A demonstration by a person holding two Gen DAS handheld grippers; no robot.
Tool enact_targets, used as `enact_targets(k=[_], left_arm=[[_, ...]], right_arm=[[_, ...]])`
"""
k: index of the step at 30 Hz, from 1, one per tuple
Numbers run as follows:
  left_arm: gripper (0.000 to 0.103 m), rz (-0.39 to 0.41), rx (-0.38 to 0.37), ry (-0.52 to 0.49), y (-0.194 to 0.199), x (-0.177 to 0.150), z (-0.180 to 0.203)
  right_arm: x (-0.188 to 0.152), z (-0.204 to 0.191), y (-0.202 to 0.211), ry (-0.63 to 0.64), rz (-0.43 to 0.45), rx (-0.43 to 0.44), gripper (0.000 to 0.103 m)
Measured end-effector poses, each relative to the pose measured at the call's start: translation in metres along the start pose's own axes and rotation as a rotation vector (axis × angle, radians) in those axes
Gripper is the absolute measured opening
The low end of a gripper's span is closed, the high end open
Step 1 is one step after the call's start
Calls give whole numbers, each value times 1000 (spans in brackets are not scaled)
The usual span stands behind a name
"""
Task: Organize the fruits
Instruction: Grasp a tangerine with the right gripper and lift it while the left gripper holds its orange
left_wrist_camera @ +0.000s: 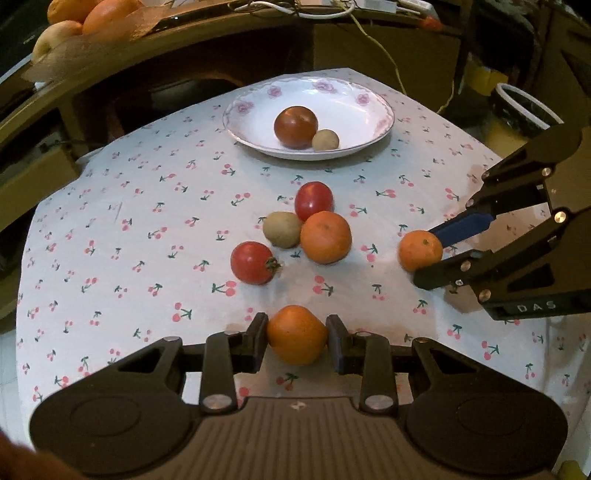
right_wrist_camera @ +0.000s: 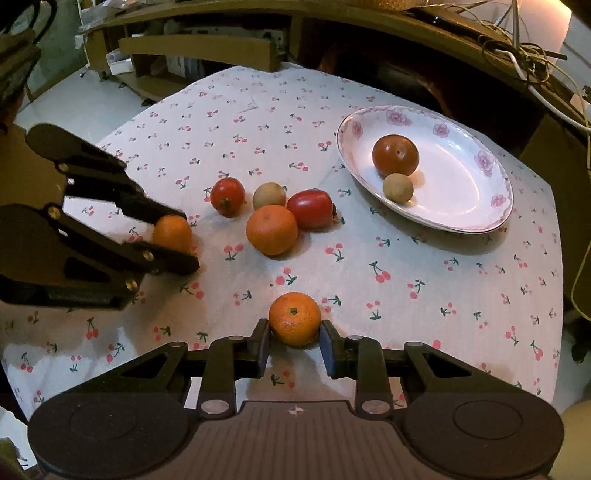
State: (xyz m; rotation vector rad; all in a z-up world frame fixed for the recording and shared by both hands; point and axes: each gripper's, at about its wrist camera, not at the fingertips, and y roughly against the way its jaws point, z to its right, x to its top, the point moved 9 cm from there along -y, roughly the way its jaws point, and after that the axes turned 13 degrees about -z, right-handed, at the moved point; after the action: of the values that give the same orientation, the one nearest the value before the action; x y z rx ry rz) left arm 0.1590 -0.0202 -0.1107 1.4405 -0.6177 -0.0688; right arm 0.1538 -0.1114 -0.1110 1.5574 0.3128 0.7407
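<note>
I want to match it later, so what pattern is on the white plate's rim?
Pink flowers around the rim of the white plate, clearest in the right wrist view.

Home room: cherry-print tablecloth (left_wrist_camera: 147, 206), floral plate (left_wrist_camera: 369, 110), wooden desk (left_wrist_camera: 221, 48), cables (right_wrist_camera: 532, 70).

The undersides of both clamped oranges are hidden: the left gripper (left_wrist_camera: 296, 338) covers the flanks of its orange (left_wrist_camera: 296, 334), and the right gripper (right_wrist_camera: 294, 341) does the same to its orange (right_wrist_camera: 294, 318). Behind the plate (left_wrist_camera: 369, 110), at the left wrist view's top left, a heap of fruit (left_wrist_camera: 79, 18) is cut off by the edge. In front of the plate, the brown fruit (left_wrist_camera: 282, 229) is too small to identify.
</note>
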Motion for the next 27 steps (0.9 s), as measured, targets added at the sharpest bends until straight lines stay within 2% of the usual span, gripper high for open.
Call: enact_targets(k=[3,9,12,27], left_arm=[[42,-14,6,-8,-1,1,2],[56,-37,16,-4,-3,2,-1],[59,-46,13,9,-3,0,-4],[59,-49,4,42,0,-6,-5]], right_arm=[[-3,2,1,-14,0,12,31],[0,3,0,-15,-1,18,43],[1,4,-1,-18,2,19,44],[4,1,-3,-19,-4,14,43]])
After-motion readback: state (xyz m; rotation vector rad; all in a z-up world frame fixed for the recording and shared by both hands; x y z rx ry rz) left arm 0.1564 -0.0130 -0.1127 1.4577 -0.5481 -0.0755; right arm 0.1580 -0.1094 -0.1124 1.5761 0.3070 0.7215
